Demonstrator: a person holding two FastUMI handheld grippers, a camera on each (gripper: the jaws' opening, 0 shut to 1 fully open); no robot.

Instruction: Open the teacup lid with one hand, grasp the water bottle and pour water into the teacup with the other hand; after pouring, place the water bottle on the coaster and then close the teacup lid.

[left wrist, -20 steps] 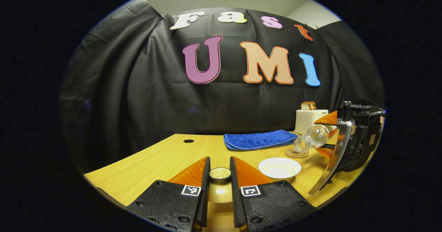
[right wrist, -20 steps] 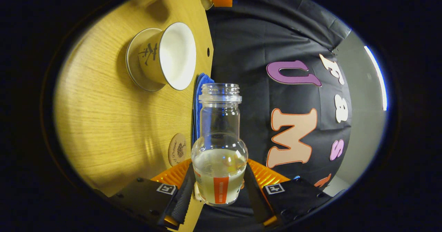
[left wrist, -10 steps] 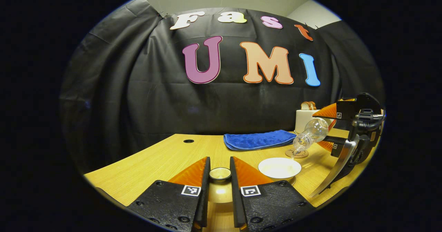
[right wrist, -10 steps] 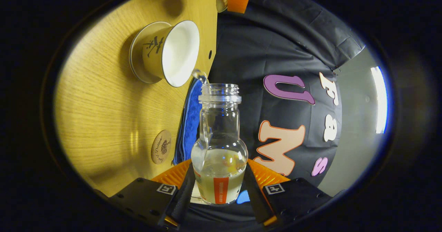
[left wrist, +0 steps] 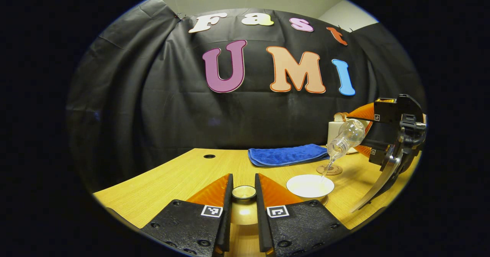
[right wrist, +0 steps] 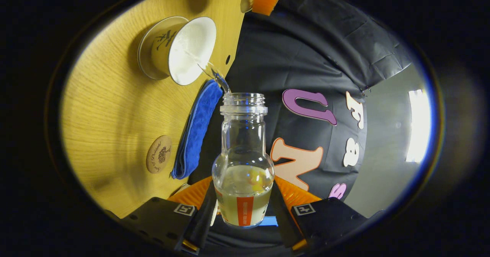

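My left gripper (left wrist: 243, 181) is shut on the knob of the teacup lid (left wrist: 244, 192) and holds it above the wooden table (left wrist: 172, 180), left of the cup. The open white teacup (left wrist: 310, 185) stands on its saucer. My right gripper (right wrist: 243, 208) is shut on the clear glass water bottle (right wrist: 243, 161), tilted mouth-down toward the teacup (right wrist: 180, 50). A thin stream of water (right wrist: 208, 69) runs from the bottle's mouth into the cup. In the left gripper view the bottle (left wrist: 344, 136) hangs above and to the right of the cup, held by the right gripper (left wrist: 366, 134).
A round cork coaster (left wrist: 330, 169) lies just behind the cup, also seen as the coaster (right wrist: 159, 159) beside a folded blue towel (right wrist: 197, 129). The towel (left wrist: 287, 154) lies at the table's back. A white toaster (left wrist: 337, 132) with bread stands at the far right.
The right gripper has raised and tipped the bottle further, and water now streams into the teacup. The left gripper holds the lid still.
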